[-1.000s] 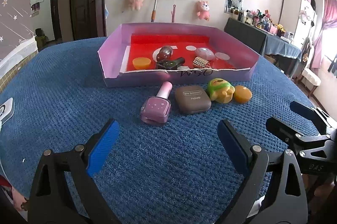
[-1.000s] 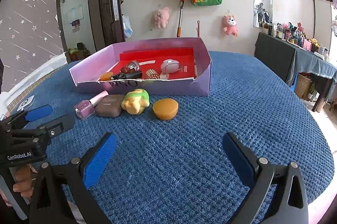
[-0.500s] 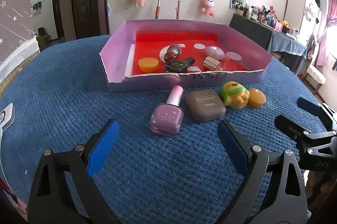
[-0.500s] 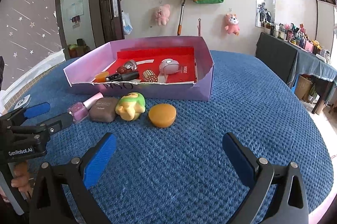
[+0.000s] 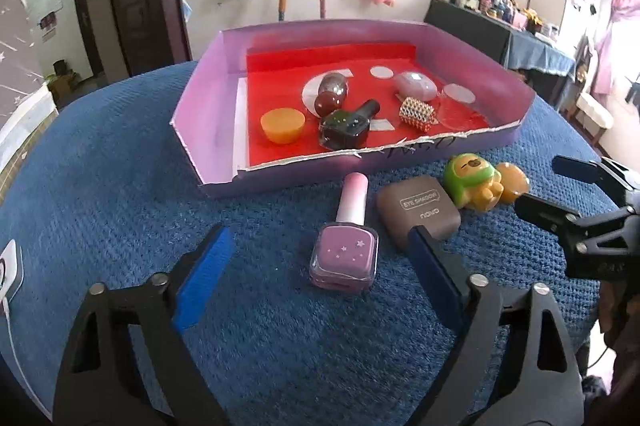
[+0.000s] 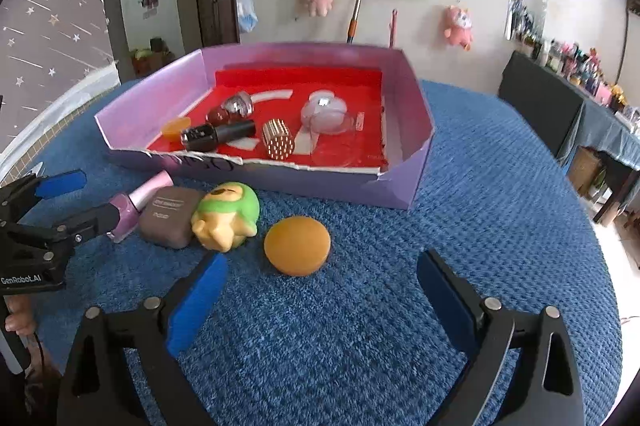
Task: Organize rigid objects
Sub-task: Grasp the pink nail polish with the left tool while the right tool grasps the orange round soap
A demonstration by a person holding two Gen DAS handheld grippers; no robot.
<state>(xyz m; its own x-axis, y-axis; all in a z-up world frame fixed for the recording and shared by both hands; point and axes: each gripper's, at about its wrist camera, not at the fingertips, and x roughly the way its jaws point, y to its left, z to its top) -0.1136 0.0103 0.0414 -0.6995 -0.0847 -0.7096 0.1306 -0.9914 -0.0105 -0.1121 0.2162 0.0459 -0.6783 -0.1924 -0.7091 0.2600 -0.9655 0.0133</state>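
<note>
Inside the purple box, 6 items are already lying. 4 are waiting on the bench just before it: pink polish bottle, eyeshadow case, green toy, orange puck. I am closing my left hand-held gripper around the bottle and my right hand-held gripper toward the puck, neither touching yet.

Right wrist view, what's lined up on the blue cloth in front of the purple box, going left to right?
pink nail polish bottle → brown eye shadow case → green and yellow toy figure → orange round piece
</note>
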